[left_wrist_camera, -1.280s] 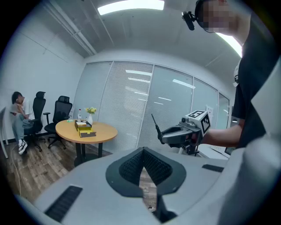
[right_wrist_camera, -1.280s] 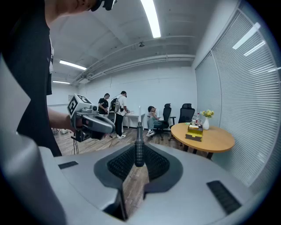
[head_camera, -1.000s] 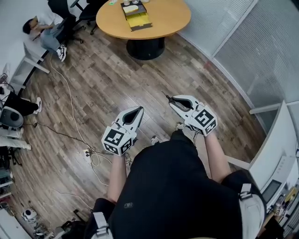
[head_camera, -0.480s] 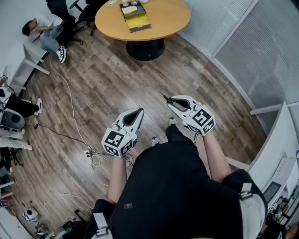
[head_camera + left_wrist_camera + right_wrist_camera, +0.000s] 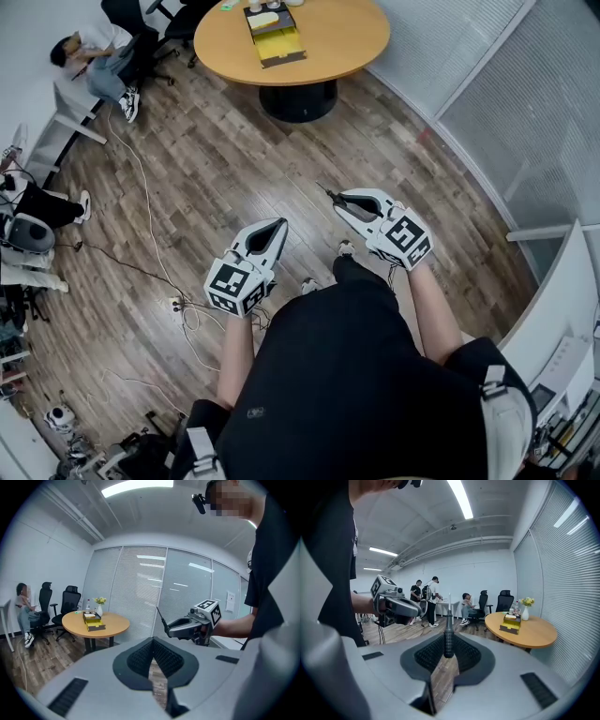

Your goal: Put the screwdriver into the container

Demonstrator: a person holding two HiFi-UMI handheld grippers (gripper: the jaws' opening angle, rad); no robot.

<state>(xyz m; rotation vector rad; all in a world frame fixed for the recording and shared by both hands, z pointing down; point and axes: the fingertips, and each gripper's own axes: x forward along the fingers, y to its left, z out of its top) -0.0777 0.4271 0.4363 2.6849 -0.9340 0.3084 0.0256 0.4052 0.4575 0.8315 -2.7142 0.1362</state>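
My right gripper (image 5: 341,200) is clenched on the screwdriver (image 5: 448,637). The ribbed black handle is pinched between the dark, knobbly pads, and the thin metal shaft stands straight out past the tips. From the head view I see that shaft as a fine dark needle poking forward from the white, wedge-shaped shell. My left gripper (image 5: 152,642) is closed on nothing. Its two textured pads meet at a point, and only a sliver of floor (image 5: 216,169) shows below them.

I hold both grippers side by side, a little apart, above glossy wood planks in front of the person's dark shirt.

The container (image 5: 275,37) is a shallow rectangular tray with a yellow inside and dark walls. It sits on the round bench (image 5: 342,37), which has a smooth, light wood top on a thick black pedestal. The bench is well apart from the screwdriver. In the right gripper view a small white vase (image 5: 525,613) of yellow flowers stands just beside the container.
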